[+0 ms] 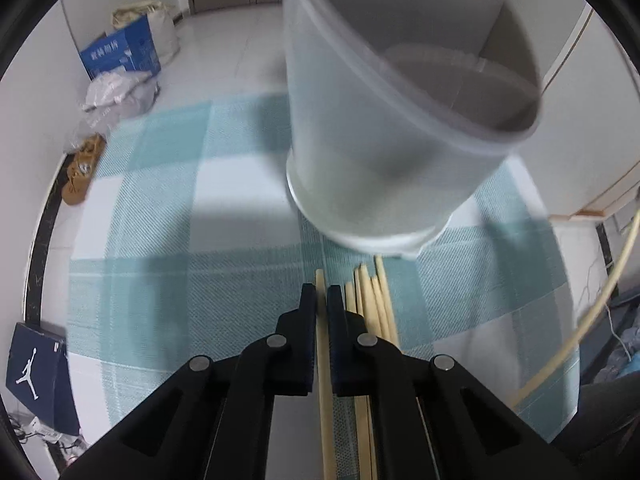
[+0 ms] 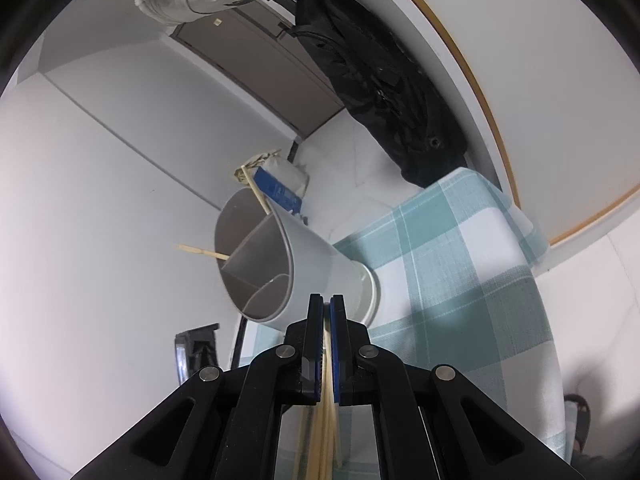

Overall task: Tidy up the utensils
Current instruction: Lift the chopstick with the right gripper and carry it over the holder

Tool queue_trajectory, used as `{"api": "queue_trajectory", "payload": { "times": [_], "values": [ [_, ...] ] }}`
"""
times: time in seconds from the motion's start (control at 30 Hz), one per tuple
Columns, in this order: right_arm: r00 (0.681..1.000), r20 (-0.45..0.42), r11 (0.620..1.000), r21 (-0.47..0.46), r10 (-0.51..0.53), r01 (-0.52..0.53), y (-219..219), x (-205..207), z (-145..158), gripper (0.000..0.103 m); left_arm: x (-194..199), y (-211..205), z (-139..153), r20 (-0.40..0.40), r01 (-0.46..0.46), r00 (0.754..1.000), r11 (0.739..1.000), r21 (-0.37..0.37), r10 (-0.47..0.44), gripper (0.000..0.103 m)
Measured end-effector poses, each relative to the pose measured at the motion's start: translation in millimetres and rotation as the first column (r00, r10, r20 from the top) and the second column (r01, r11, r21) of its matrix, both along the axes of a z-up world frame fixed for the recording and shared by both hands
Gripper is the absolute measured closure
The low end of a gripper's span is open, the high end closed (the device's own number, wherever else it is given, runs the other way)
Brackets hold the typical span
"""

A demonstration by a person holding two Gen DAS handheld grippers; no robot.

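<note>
Bamboo chopsticks noted in both grippers. Left gripper [image 1: 321, 296]: fingers [image 1: 307, 320] clamped on a single chopstick [image 1: 322, 344], which runs up between them w/ its tip just past the fingertips. Loose chopsticks [image 1: 374, 304] lie just right of it on the teal-and-white checked cloth [image 1: 168, 240] over the bench. Right gripper [image 2: 326, 308]: fingers [image 2: 316, 340] pressed together on a bundle of chopsticks [image 2: 328, 412], seen below and between the pads. Grey divided utensil holder [image 2: 288, 264] stands on the cloth just ahead of both grippers; in the right wrist view it appears tilted, probably lens effect. Two chopsticks [image 2: 200, 251] are seen sticking out of its compartments. Off the bench: blue carton [image 1: 120, 54], navy shopping bag [image 1: 38, 376], brown shoe [image 1: 82, 172] on the floor, black jacket [image 2: 368, 76] hanging.
</note>
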State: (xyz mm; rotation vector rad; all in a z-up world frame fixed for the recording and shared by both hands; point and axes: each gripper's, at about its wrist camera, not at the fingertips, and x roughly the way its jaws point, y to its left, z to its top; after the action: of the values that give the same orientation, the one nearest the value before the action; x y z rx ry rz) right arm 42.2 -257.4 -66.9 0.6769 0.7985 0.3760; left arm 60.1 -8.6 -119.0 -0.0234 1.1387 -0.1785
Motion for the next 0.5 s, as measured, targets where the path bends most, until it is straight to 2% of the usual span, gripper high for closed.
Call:
{"api": "queue_trajectory", "payload": {
  "times": [0.07,0.13,0.27,0.4,0.5],
  "values": [
    [1.000,0.009,1.000,-0.002,-0.001,0.001,0.2,-2.0,2.1,0.100,-6.4,1.5,15.3,0.059,0.000,0.998,0.999,-0.040,0.003,0.102],
    [1.000,0.019,1.000,-0.007,-0.002,0.002,0.9,-4.3,4.3,0.100,-16.1,2.3,34.6,0.141,0.001,0.990,0.999,-0.048,0.005,0.102],
    [0.999,0.052,1.000,-0.029,0.002,-0.001,4.0,-11.2,10.8,0.100,-41.0,3.9,69.0,0.289,0.001,0.957,0.998,-0.066,0.018,0.102],
    [0.994,0.109,0.998,-0.060,0.027,-0.021,10.8,-19.0,20.6,0.101,-55.1,7.2,87.9,0.365,-0.002,0.931,0.997,-0.081,0.031,0.102],
    [0.983,0.177,0.990,-0.141,0.056,-0.031,22.8,-28.7,32.4,0.101,-57.0,10.1,93.6,0.386,-0.010,0.921,0.995,-0.098,0.047,0.102]
  ]
}}
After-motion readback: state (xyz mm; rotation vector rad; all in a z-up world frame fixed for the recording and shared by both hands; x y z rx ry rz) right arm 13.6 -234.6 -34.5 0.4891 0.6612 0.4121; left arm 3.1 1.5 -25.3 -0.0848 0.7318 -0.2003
